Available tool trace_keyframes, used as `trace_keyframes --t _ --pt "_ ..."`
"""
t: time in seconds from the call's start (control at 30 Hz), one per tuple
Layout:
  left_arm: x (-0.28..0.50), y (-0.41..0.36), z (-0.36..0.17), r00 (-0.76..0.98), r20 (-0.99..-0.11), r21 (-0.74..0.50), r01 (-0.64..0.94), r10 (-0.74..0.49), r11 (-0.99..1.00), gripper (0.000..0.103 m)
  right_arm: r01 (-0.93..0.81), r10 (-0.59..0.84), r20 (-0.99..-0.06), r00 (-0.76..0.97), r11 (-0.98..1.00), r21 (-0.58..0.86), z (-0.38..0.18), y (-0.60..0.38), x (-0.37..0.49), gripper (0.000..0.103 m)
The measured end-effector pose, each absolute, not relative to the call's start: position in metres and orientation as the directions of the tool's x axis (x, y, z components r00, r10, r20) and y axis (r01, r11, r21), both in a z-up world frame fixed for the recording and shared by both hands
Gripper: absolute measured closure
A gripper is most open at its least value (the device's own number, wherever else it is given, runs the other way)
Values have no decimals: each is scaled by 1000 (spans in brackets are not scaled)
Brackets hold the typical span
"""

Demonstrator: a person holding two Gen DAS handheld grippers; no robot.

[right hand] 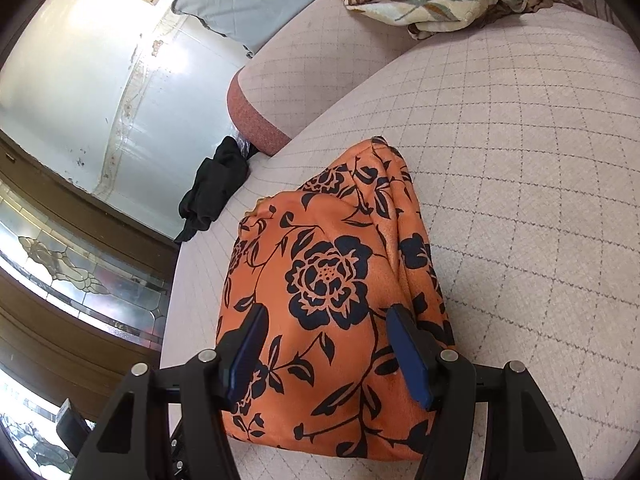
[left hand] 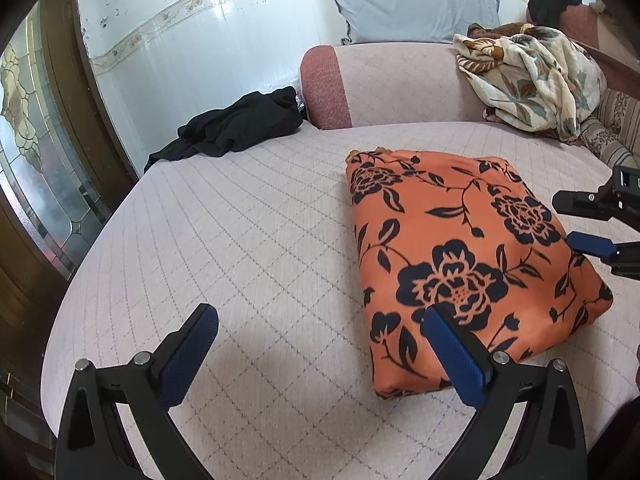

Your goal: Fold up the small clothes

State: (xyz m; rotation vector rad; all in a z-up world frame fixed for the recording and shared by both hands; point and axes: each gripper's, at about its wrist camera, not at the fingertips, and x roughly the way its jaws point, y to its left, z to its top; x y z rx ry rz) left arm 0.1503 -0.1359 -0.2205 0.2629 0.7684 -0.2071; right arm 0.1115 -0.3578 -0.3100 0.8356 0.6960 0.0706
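Lying folded into a thick rectangular bundle, the orange floral garment (left hand: 460, 256) rests on the quilted pale sofa seat (left hand: 240, 240), toward 3 o'clock of the middle in the left wrist view.

The left hand-held gripper (left hand: 320, 316) hovers low over the seat with its 2 blue-padded fingers (left hand: 192, 356) spread wide and nothing between them. Its right finger sits just over the bundle's near edge, while its left finger is over bare quilting; the bundle lies at about 1 o'clock from this hand-held gripper.

The right hand-held gripper (right hand: 326, 314) is also spread, its 2 fingers (right hand: 408, 352) straddling the near end of the orange floral garment (right hand: 320, 280) from above; whether the pads touch the cloth cannot be told. From it, the bundle stretches away toward 12 o'clock. In the left wrist view this right hand-held gripper (left hand: 576, 220) comes in from 3 o'clock at the bundle's far side.

A crumpled black garment (left hand: 236, 128) lies at the seat's edge near 11 o'clock, well apart from the bundle, beside the sofa back (left hand: 400, 80). A cream leaf-print blanket (left hand: 532, 80) is heaped at 1 o'clock.
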Motion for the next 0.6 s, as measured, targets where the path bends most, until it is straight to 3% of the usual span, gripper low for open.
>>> trace_keyframes --t 0.6 --pt "198 -163 -223 667 -729 73 301 -155 951 1 252 341 -503 794 568 784 -320 -402 116 33"
